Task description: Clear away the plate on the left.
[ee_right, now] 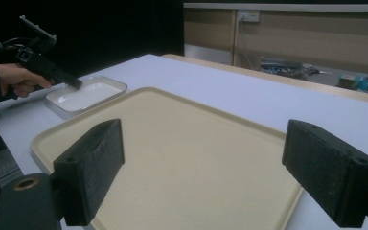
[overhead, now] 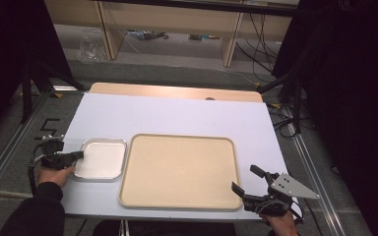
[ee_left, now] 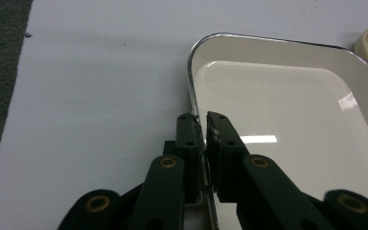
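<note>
White enamel-looking small tray (overhead: 101,160) with a shiny metal rim lies flat on the table (overhead: 177,115), just beside the left edge of the big beige serving tray (overhead: 179,171), apart from it. The left gripper (ee_left: 202,125) is clamped on its left rim, one jaw inside, one outside. To shift it well, I judge: lift level and keep the pinch firm, since a rim hold may let it swing. Its long axis seems to run away from the person. Right of the beige tray, the right gripper (ee_right: 206,163) hangs wide apart, holding nothing
</note>
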Demonstrator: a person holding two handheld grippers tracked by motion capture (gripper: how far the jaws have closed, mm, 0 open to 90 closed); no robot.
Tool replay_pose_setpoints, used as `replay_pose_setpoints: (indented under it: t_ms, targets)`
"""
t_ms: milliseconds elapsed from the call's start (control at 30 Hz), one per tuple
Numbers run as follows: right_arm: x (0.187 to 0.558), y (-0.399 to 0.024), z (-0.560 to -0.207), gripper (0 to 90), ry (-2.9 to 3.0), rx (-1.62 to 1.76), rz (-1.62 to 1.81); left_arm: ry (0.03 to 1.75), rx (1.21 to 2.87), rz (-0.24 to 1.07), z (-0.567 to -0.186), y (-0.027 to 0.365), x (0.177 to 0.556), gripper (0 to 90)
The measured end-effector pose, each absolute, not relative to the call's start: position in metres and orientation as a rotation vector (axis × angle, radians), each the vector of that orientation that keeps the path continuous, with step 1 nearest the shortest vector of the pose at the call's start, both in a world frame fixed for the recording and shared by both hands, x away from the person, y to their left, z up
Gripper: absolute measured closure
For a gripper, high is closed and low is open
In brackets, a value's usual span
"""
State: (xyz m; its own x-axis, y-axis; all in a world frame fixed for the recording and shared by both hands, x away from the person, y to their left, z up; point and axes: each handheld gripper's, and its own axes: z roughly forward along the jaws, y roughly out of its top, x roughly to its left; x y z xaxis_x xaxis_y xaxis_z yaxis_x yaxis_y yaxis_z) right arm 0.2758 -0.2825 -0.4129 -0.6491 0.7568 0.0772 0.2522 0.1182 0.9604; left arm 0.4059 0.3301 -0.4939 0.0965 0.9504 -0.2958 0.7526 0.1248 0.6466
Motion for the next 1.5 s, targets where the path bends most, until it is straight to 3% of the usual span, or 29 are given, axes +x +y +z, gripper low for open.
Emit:
replay_pose_setpoints:
  t_ms: [267, 800, 1500]
  targets:
    - [0.276, -0.283, -0.412, 15.2, 1.978, 0.979, 1.54, 1.726, 1.628, 0.292, -0.493, 0.336, 0.408, 87.5]
    - [0.277, -0.285, -0.412, 15.2, 1.975, 0.947, 1.527, 1.715, 1.343, 0.256, -0.489, 0.349, 0.402, 88.5]
    - [0.278, -0.286, -0.412, 15.2, 1.976, 0.969, 1.54, 1.567, 1.365, 0.172, -0.463, 0.307, 0.395, 88.5]
